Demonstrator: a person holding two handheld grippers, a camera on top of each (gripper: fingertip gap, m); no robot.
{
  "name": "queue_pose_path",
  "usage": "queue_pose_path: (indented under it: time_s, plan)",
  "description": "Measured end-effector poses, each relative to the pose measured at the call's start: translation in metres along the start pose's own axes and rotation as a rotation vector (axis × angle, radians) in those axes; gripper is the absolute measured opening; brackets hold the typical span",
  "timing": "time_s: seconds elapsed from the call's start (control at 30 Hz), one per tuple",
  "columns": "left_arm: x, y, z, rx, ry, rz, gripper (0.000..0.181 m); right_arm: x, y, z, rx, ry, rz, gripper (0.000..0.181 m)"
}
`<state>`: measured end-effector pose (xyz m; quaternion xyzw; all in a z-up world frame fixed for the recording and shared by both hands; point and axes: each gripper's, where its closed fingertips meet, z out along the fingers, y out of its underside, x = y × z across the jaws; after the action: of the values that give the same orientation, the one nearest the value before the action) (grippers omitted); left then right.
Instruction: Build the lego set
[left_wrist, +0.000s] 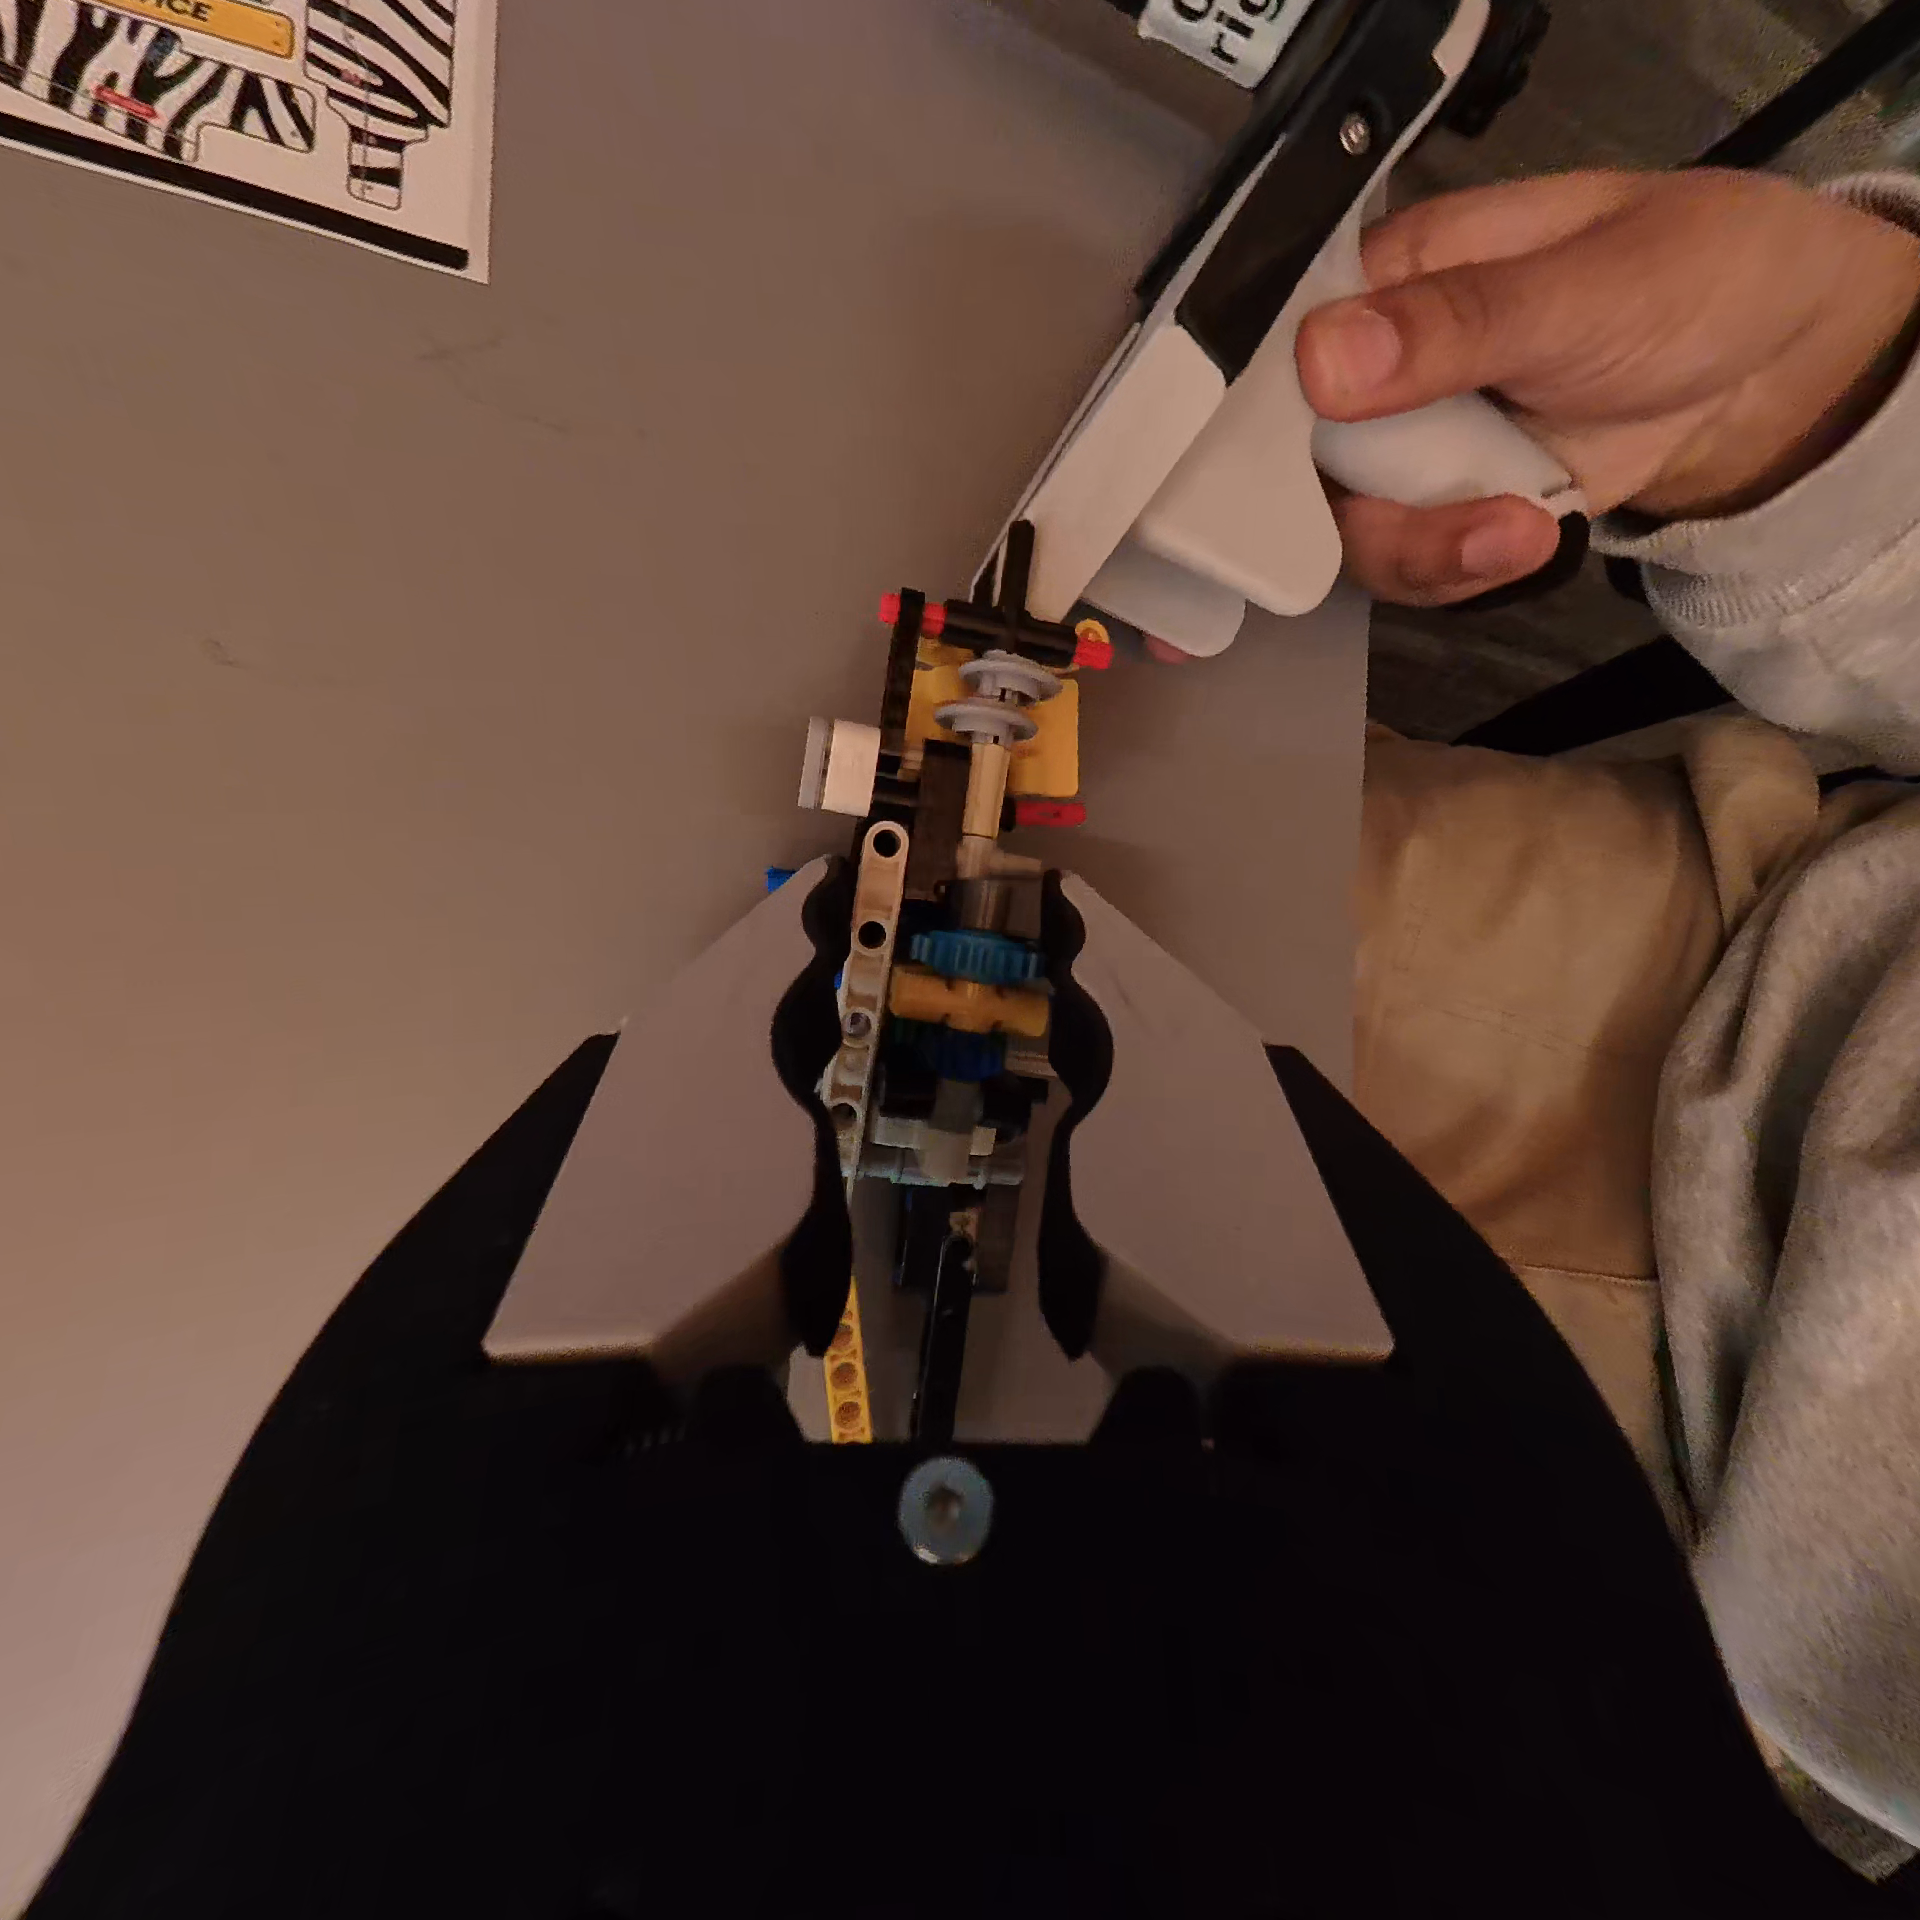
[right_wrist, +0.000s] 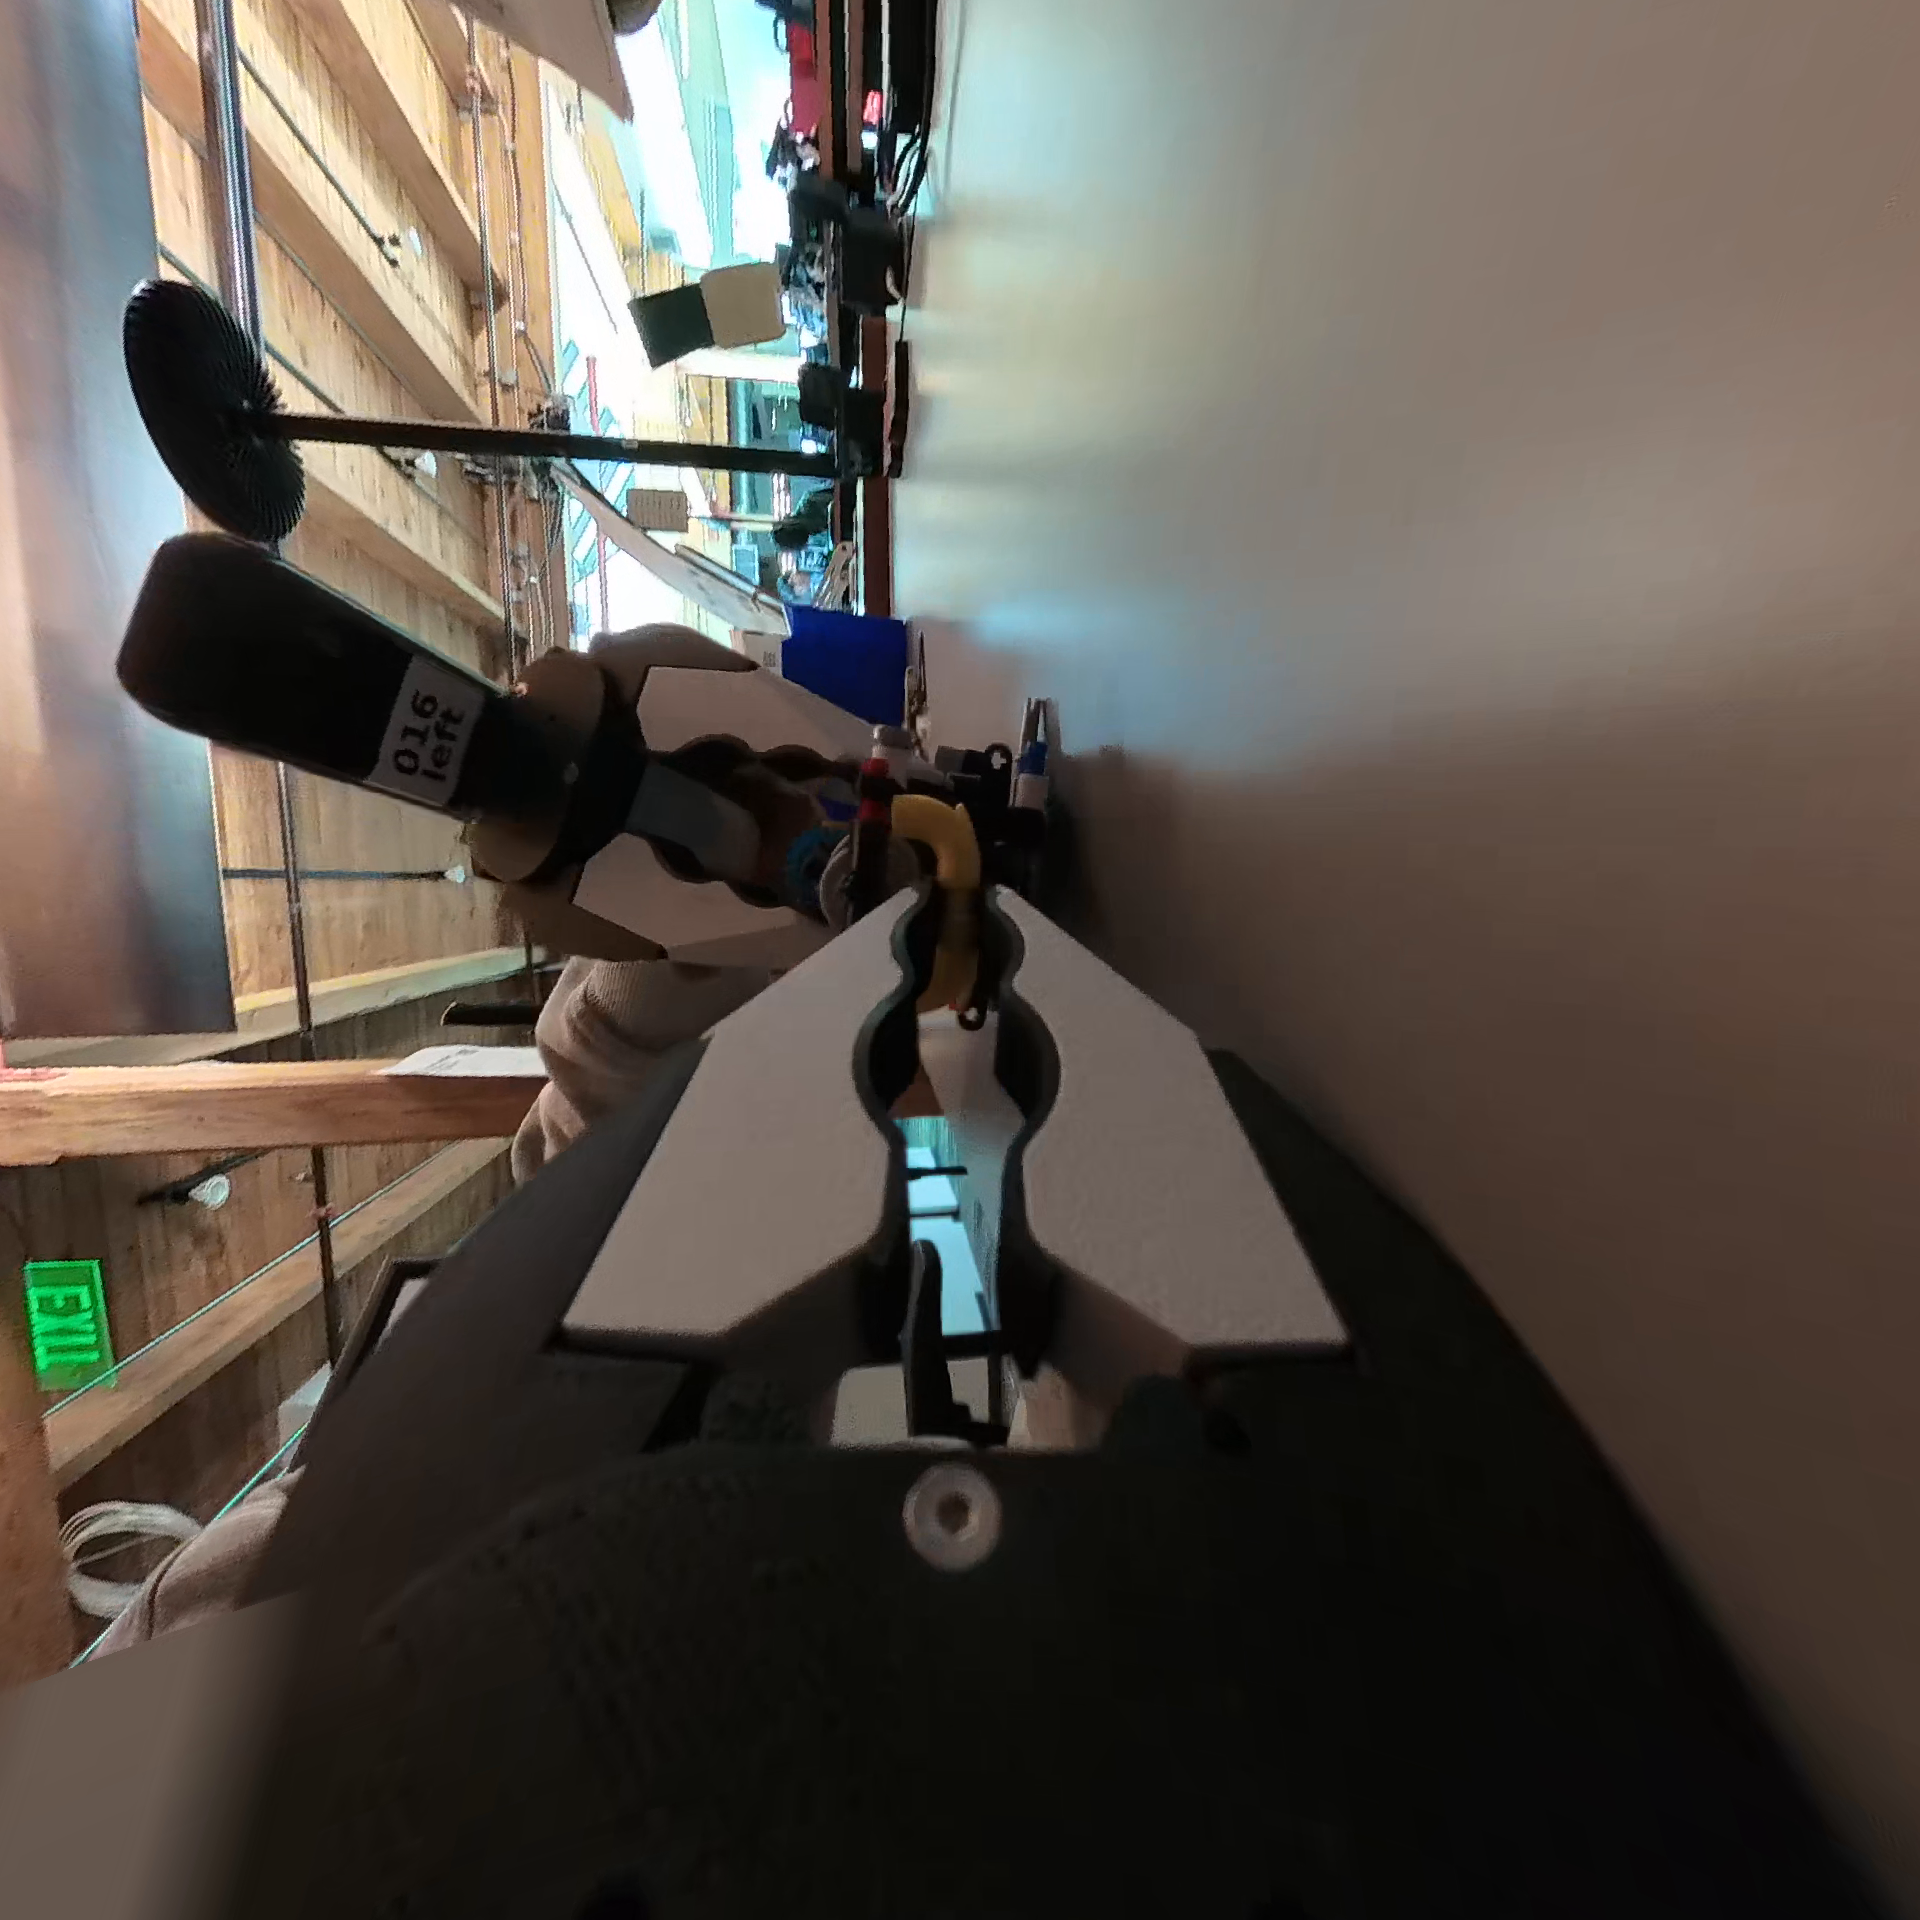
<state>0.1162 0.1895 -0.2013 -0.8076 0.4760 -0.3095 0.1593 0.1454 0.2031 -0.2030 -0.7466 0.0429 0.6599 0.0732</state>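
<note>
The lego assembly (left_wrist: 977, 790), a long build of black, yellow, grey and blue parts with gears and red pins, lies along my left gripper's fingers. My left gripper (left_wrist: 948, 883) is shut on its middle, above the grey table (left_wrist: 364, 675). My right gripper (left_wrist: 1101, 634) comes in from the upper right and meets the far end of the assembly. In the right wrist view, my right gripper (right_wrist: 954, 904) is shut on a yellow curved piece (right_wrist: 940, 847) at that end. The left gripper (right_wrist: 831, 842) shows beyond it, holding the assembly (right_wrist: 977, 779) close to the table (right_wrist: 1455, 727).
A sticker sheet with a zebra pattern (left_wrist: 260, 114) lies at the table's far left. A hand (left_wrist: 1558, 384) in a grey sleeve holds the right gripper's handle at the table's edge. A blue box (right_wrist: 844, 665) and a black stand lamp (right_wrist: 213, 410) are farther off. Some 4 centimetres of space lies between my two pairs of fingers.
</note>
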Motion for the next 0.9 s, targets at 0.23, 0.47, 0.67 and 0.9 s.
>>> queue_pose_path:
  time_s: [0.23,0.47,0.67,0.9]
  plan:
    - [-0.003,-0.004,0.001,0.027,-0.007,-0.033,0.035,0.001,-0.004,-0.001,0.086,0.015,0.011,0.006]
    - [-0.004,-0.004,0.001,0.027,-0.026,-0.035,0.036,0.001,-0.005,-0.002,0.157,0.013,0.02,0.006]
    - [-0.004,-0.004,0.003,0.026,-0.05,-0.025,0.049,0.001,-0.008,-0.003,0.204,0.01,0.023,0.006]
    - [-0.007,0.002,0.015,-0.072,-0.147,0.096,0.085,0.001,-0.01,-0.002,0.21,0.019,0.014,0.006]
